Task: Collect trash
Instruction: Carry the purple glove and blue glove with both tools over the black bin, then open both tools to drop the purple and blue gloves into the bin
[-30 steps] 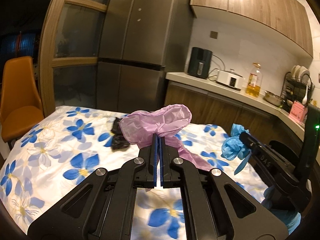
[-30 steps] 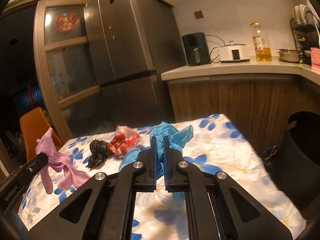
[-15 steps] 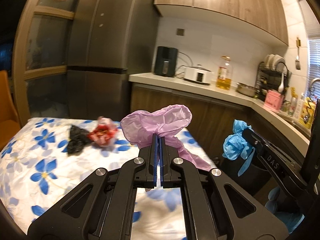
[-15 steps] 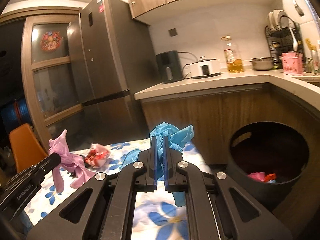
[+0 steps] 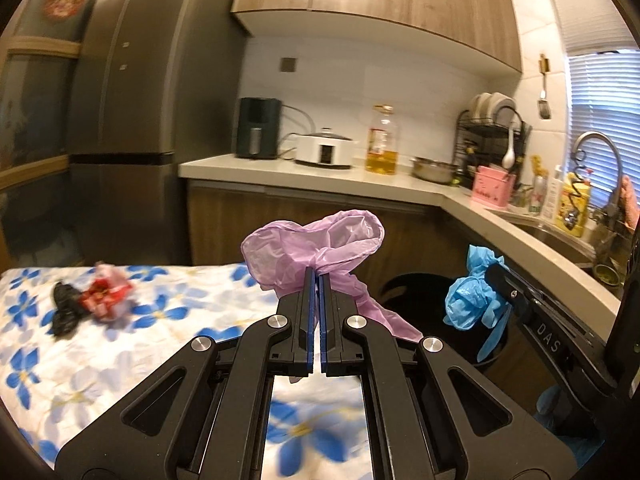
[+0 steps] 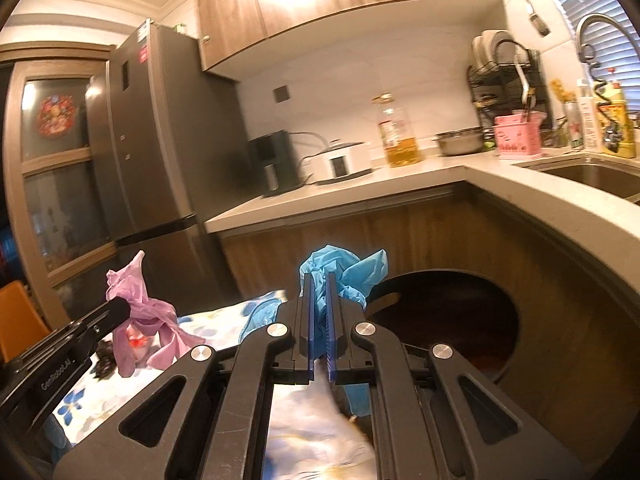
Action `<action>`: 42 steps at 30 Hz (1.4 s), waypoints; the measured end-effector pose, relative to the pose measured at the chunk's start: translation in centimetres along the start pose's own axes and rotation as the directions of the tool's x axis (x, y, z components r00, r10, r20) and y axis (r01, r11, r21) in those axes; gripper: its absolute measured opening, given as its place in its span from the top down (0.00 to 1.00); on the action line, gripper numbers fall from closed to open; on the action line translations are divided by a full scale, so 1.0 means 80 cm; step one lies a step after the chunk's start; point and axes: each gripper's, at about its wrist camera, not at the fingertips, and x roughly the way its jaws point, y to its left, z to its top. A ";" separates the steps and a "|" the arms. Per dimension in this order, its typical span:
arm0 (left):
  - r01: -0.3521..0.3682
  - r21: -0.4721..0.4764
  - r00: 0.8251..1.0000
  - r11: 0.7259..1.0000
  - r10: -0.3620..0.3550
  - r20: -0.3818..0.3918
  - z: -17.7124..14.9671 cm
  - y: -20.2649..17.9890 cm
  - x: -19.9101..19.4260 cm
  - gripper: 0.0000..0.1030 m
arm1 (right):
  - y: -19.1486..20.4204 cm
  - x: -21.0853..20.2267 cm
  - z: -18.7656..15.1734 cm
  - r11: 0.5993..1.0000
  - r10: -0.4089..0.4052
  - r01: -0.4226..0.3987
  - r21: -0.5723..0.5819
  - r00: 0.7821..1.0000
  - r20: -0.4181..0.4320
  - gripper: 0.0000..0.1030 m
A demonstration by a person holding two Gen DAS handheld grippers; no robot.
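Note:
My left gripper (image 5: pixel 319 276) is shut on a crumpled purple plastic bag (image 5: pixel 316 246), held above the table's right end. My right gripper (image 6: pixel 319 280) is shut on a crumpled blue plastic bag (image 6: pixel 340 270), held just left of the black trash bin's (image 6: pixel 460 320) opening. The bin also shows in the left wrist view (image 5: pixel 416 286), behind the purple bag. The right gripper with the blue bag (image 5: pixel 470 300) shows at the right of the left wrist view. A red-and-pink wrapper (image 5: pixel 106 294) and a black crumpled bag (image 5: pixel 66 312) lie on the floral tablecloth (image 5: pixel 180 320).
A kitchen counter (image 5: pixel 360 184) wraps behind and right of the bin, carrying a cooker, an oil bottle, a dish rack and a sink (image 6: pixel 592 174). A tall grey fridge (image 5: pixel 140 120) stands at the left. An orange chair (image 6: pixel 16 320) is at the far left.
Both grippers have swung right with their bags, from over the table towards the bin. The bin now fills the right wrist view; the wrapper and black bag have slid to the left.

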 end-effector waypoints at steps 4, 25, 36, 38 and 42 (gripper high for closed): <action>0.044 0.024 0.999 0.999 -0.044 0.004 0.005 -0.038 0.025 0.99 | -0.028 -0.003 0.008 0.999 -0.046 0.045 0.018 0.999 0.015 0.95; 0.147 0.073 0.987 0.986 -0.142 -0.070 -0.011 -0.117 0.122 0.99 | -0.101 0.026 0.014 0.991 -0.124 0.125 0.051 0.992 -0.016 0.95; 0.165 0.084 0.983 0.983 -0.158 -0.088 -0.014 -0.129 0.138 0.99 | -0.106 0.039 0.013 0.990 -0.128 0.130 0.051 0.991 -0.042 0.94; 0.178 0.086 0.981 0.980 -0.170 -0.098 -0.016 -0.131 0.141 0.99 | -0.108 0.042 0.013 0.990 -0.128 0.131 0.053 0.991 -0.049 0.92; 0.209 0.099 0.973 0.973 -0.197 -0.124 -0.024 -0.133 0.149 0.97 | -0.116 0.050 0.012 0.990 -0.119 0.124 0.067 0.990 -0.073 0.75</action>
